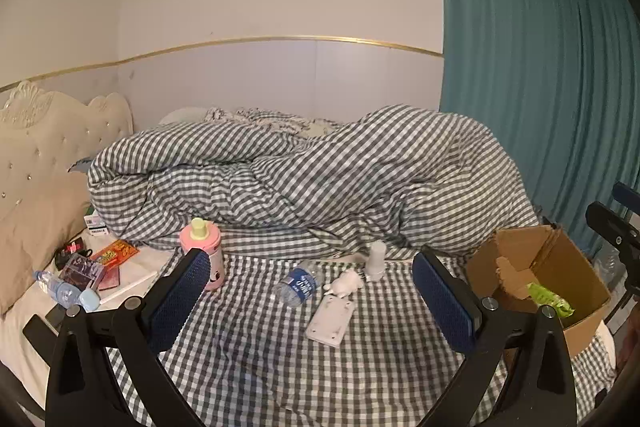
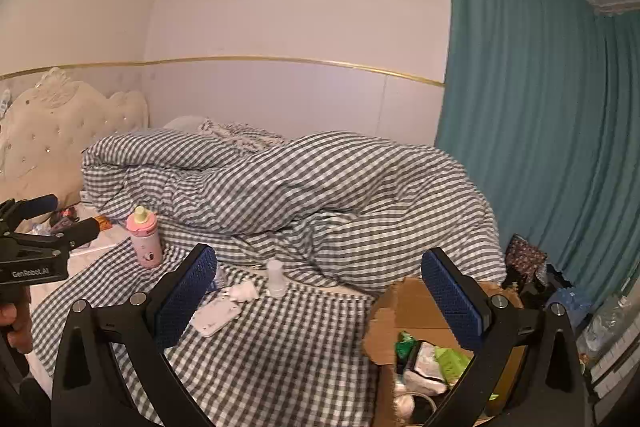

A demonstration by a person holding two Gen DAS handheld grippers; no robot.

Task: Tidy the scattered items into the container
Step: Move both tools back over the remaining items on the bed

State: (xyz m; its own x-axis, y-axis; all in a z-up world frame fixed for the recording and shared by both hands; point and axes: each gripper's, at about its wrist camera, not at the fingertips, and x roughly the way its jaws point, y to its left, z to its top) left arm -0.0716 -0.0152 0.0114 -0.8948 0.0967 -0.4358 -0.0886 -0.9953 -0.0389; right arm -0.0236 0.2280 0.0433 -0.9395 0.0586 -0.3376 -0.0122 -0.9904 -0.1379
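A bed covered in a grey-and-white checked sheet [image 1: 248, 367], seen from two handheld grippers. Far left, on a white strip by the cream headboard [image 1: 44, 147], lie a water bottle with a pale blue cap [image 1: 66, 291], a clear case and a red snack packet [image 1: 116, 254]. Next, a pink drinking bottle [image 1: 202, 247] stands upright just behind the left gripper [image 1: 312, 303], whose blue-padded jaws stand fully apart with nothing between them. Ahead of it, mid-bed, a small clear water bottle [image 1: 298, 285] lies on its side, touching a small white toy [image 1: 346, 283]; a flat white plastic plate [image 1: 331, 315] lies nearer, a white cylinder [image 1: 376, 261] stands behind. The crushed bottle looks light, slick and springy, best pinched across its labelled middle; the plate is thin and stiff, probably needing an edge grip. A rumpled checked duvet [image 1: 320, 171] fills the back. To the right sits the open cardboard box [image 1: 516, 251], already holding green packets. The right gripper [image 2: 320, 299] hangs over the box's near edge, jaws wide apart and empty. Teal curtains [image 1: 540, 87] close the far right
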